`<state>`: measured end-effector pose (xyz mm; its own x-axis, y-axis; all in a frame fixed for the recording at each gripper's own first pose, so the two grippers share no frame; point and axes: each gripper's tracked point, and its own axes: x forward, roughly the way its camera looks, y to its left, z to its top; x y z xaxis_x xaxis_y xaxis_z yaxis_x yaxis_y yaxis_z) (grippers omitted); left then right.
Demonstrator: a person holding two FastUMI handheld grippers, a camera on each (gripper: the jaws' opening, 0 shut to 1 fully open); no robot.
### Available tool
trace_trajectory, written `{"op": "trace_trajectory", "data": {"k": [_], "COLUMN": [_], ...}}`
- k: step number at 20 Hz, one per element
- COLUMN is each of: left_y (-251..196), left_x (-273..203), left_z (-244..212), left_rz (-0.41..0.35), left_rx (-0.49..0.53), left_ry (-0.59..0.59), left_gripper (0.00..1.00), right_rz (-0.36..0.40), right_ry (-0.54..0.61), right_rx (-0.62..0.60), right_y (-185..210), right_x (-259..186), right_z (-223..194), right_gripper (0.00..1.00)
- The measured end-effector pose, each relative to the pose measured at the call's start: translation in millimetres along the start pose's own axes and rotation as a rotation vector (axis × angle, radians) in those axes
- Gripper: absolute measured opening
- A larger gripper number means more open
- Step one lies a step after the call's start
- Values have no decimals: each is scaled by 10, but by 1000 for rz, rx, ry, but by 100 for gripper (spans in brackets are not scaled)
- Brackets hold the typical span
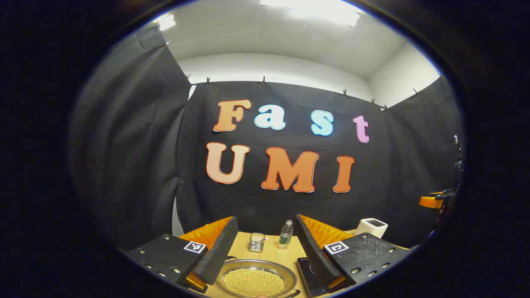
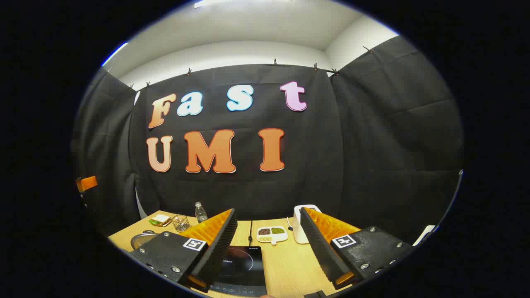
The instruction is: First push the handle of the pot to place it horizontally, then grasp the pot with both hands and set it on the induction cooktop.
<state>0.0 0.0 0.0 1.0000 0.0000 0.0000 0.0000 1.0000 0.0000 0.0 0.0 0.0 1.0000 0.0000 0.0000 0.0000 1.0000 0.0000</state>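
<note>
Hovering above the wooden table (image 1: 285,258), the left gripper (image 1: 265,248) is seen with its fingers spread wide and nothing held between them. Below and between them, in the left gripper view, the pot (image 1: 256,281) is seen as a round metal vessel filled with pale yellow grains. A dark handle end (image 1: 292,294) shows at its lower right rim; its direction cannot be told. Just to the right of the pot, partly hidden by the right finger, the black induction cooktop (image 1: 308,275) lies flat on the table, apart from the pot. Farther back a small glass jar (image 1: 256,242) and a plastic bottle (image 1: 285,234) stand upright, and a white box-shaped appliance (image 1: 371,227) is seen to the right.

In the right gripper view, the right gripper (image 2: 269,248) is likewise held wide apart and empty over the table. The cooktop (image 2: 242,269) is seen between its fingers, nearer the left one, with nothing resting on it. The pot (image 2: 143,240) is partly visible at the left behind the left finger. A divided dish of beans (image 2: 272,234), a sandwich (image 2: 160,220) and the bottle (image 2: 201,212) lie farther back.
</note>
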Motion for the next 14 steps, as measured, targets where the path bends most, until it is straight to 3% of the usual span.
{"op": "trace_trajectory", "data": {"k": [14], "left_y": [-113], "left_x": [-66], "left_z": [53], "left_rz": [-19], "left_rx": [22], "left_ry": [2], "left_gripper": [88], "right_rz": [-21], "right_ry": [-14], "right_rx": [-11], "right_y": [-139], "right_x": [-80], "right_z": [25], "right_gripper": [95]}}
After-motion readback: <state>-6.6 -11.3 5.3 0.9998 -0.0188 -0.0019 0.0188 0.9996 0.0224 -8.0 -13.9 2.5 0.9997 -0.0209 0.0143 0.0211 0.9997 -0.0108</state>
